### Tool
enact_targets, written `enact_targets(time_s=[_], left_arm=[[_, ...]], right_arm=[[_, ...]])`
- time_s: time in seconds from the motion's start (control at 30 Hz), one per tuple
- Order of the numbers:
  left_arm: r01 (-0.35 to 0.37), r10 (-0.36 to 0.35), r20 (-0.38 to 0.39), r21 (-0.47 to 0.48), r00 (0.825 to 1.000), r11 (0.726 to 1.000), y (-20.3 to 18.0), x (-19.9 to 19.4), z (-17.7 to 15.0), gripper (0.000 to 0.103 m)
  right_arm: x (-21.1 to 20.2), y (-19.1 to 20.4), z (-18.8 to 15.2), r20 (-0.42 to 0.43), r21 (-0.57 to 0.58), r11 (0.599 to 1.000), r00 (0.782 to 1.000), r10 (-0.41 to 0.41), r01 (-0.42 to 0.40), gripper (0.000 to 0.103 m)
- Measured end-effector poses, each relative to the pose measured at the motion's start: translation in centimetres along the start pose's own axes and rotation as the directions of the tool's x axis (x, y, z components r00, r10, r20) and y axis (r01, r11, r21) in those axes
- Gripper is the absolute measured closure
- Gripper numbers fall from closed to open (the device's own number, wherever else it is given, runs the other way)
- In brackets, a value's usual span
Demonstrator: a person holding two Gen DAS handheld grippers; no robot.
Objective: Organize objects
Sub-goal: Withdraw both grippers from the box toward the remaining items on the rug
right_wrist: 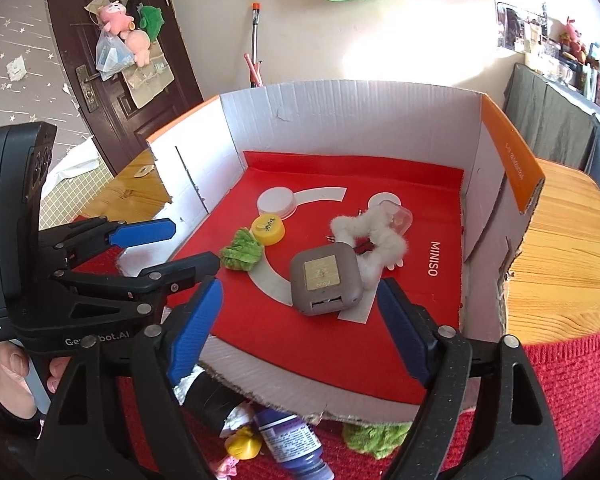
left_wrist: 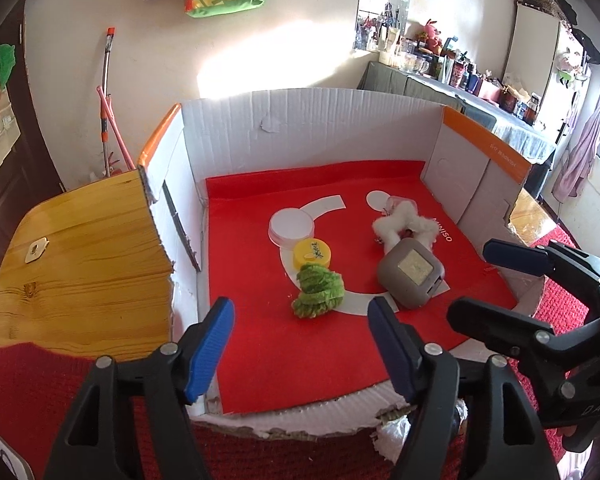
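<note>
A cardboard box with a red liner holds a white round lid, a yellow tin, a green fuzzy scrunchie, a grey square device and a white fluffy scrunchie. My left gripper hovers open over the box's near edge, nothing between its blue pads. My right gripper is open too, just above the near side of the grey device. It also shows at the right of the left wrist view, right gripper. A small clear container sits behind the white scrunchie.
On the red cloth in front of the box lie a purple bottle, a yellow item, a green fuzzy piece and a dark foil-wrapped object. The wooden table flanks the box. A hand holds the left gripper.
</note>
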State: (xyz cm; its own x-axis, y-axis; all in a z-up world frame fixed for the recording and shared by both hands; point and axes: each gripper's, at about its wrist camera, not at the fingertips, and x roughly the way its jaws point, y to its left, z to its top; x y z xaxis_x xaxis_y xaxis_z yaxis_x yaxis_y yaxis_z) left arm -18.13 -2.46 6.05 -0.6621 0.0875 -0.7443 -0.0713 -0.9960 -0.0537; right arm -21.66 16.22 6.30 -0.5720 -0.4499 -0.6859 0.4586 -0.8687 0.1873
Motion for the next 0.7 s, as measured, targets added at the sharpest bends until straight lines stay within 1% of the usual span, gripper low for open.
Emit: enact_targets(time_s=[0.13, 0.23, 0.37, 0.57, 0.7], left_arm=[[-0.005, 0.005, 0.012, -0.004, 1.000, 1.000, 0.0, -0.7, -0.3, 0.025], [-0.005, 0.006, 0.019, -0.009, 1.000, 1.000, 0.0, -1.0, -0.6, 0.021], [-0.008, 0.009, 0.028, -0.021, 1.000, 1.000, 0.1, -1.5, -0.9, 0.015], [-0.012, 0.013, 0.039, -0.031, 0.999, 0.999, 0.2, -2.0, -1.4, 0.012], [-0.015, 0.017, 0.046, -0.037, 0.999, 0.999, 0.3, -2.4, -1.7, 0.008]], right_arm=[[-0.7, 0.2, -0.1, 0.012, 0.002, 1.000, 1.000, 0.005, -0.005, 0.020], [-1.2, 0.5, -0.2, 0.018, 0.003, 1.000, 1.000, 0.013, -0.013, 0.014], [-1.9, 0.9, -0.5, 0.024, -0.004, 1.000, 1.000, 0.017, -0.017, 0.011], [-3.3, 0.9, -0.7, 0.048, 0.006, 1.000, 0.999, 0.019, -0.019, 0.010], [-3.9, 0.9, -0.9, 0.057, 0.012, 1.000, 0.998, 0.015, -0.016, 0.009]])
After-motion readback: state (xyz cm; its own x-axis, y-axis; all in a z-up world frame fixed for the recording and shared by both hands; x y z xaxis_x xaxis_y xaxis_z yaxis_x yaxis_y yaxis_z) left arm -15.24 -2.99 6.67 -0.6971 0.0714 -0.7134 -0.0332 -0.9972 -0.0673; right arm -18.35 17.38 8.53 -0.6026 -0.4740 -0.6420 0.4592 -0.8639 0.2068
